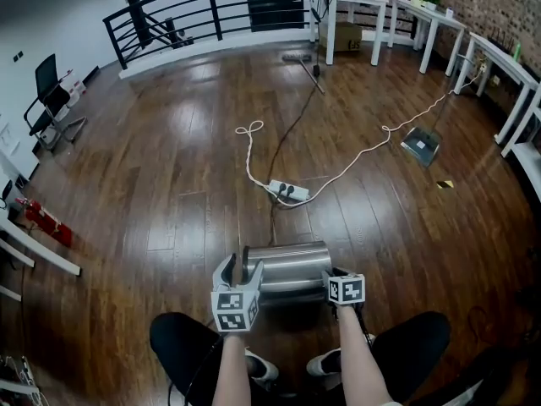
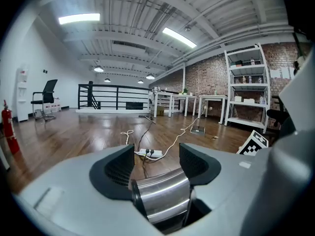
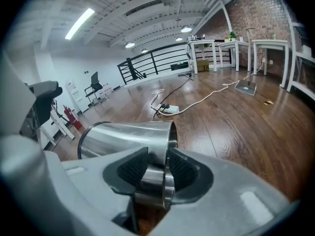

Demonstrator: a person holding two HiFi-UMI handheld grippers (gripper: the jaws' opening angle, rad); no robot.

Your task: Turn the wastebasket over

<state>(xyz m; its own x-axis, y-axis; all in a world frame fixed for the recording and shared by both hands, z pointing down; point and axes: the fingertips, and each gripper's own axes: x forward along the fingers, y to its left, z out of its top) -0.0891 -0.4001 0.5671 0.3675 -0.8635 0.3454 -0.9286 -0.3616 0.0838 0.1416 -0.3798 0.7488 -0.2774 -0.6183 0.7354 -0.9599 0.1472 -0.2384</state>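
The wastebasket (image 1: 287,265) is laid on its side on the wooden floor (image 1: 169,184), near the person's knees. Its right rim is clamped between the jaws of the right gripper (image 1: 336,275). The jaws of the left gripper (image 1: 239,269) are held wide apart around its left end.

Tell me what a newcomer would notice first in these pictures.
The shiny steel wastebasket lies on its side on the wooden floor, before the person's legs. The right gripper pinches its rim; the left gripper, open, straddles the other end. Beyond lies a white power strip.
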